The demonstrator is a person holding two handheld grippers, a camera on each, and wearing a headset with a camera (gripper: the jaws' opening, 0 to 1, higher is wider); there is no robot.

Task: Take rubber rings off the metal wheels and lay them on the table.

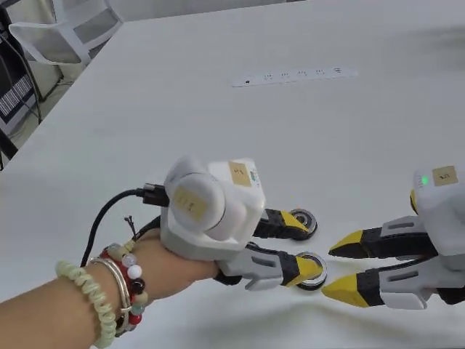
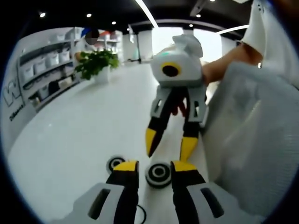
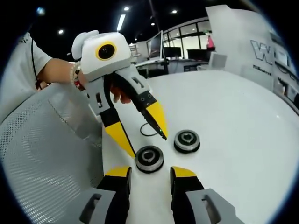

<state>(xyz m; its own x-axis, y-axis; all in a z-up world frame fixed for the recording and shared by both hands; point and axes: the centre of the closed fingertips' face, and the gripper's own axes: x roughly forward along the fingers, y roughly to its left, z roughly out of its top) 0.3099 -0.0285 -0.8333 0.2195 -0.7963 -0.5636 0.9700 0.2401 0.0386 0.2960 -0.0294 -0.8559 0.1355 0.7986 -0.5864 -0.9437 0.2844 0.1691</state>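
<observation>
Two small metal wheels with black rubber rings lie flat on the white table (image 1: 218,116): a far wheel (image 1: 305,220) and a near wheel (image 1: 314,273). My left gripper (image 1: 300,246) is open, one yellow tip over each wheel's edge. In the left gripper view the near wheel (image 2: 159,174) sits just ahead between the open jaws, with the far wheel (image 2: 115,163) to its left. My right gripper (image 1: 338,269) is open, pointing at the near wheel from the right, a short gap away. In the right gripper view the near wheel (image 3: 149,158) lies just ahead and the far wheel (image 3: 187,141) beyond.
A white power strip (image 1: 294,75) lies far back on the table. A white chair (image 1: 65,33) stands off the far left corner. A black cable (image 1: 109,211) trails from my left gripper. A white mesh chair back (image 3: 46,140) is close beside the table.
</observation>
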